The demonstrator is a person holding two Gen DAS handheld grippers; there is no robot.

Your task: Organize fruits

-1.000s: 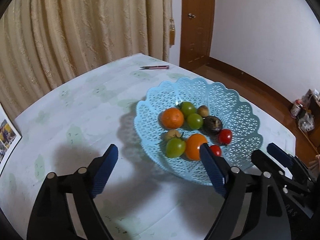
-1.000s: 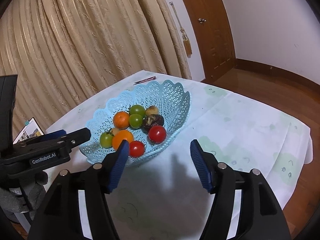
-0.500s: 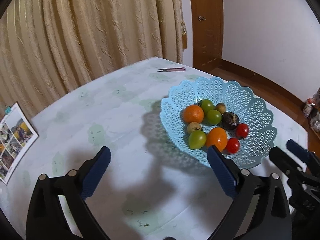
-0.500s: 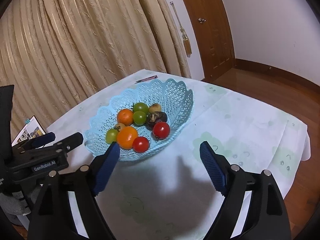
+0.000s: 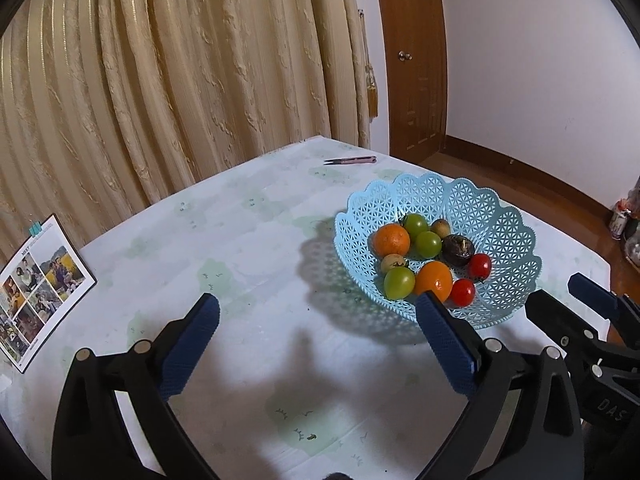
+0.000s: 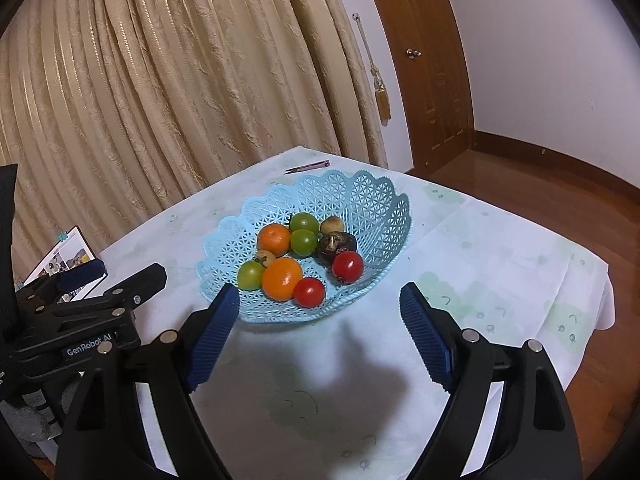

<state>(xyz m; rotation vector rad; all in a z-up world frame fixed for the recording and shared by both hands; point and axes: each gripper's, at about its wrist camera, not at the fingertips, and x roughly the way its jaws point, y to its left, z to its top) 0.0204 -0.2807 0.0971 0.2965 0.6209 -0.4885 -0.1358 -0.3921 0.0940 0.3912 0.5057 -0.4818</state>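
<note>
A light blue lattice basket point(image 5: 492, 208) point(image 6: 372, 200) stands on the table. It holds two oranges point(image 5: 392, 239) point(image 6: 282, 279), green tomatoes point(image 5: 399, 282) point(image 6: 304, 241), red tomatoes point(image 5: 463, 292) point(image 6: 348, 266), a dark brown fruit point(image 5: 458, 250) point(image 6: 337, 245) and small tan fruits point(image 5: 441, 227). My left gripper point(image 5: 316, 326) is open and empty, above the table in front and left of the basket. My right gripper point(image 6: 320, 316) is open and empty, just in front of the basket. Each gripper shows at the edge of the other's view.
A pale tablecloth point(image 5: 240, 232) covers the table. Small pink snips point(image 5: 352, 159) lie near the far edge. A photo calendar point(image 5: 36, 284) stands at the left. Beige curtains hang behind. A wooden door point(image 5: 416, 60) and wood floor point(image 6: 560, 200) lie to the right.
Both grippers have pulled back and up from the basket; it now sits farther away and more of the table shows. The left view now takes in the calendar. The fruits have not moved.
</note>
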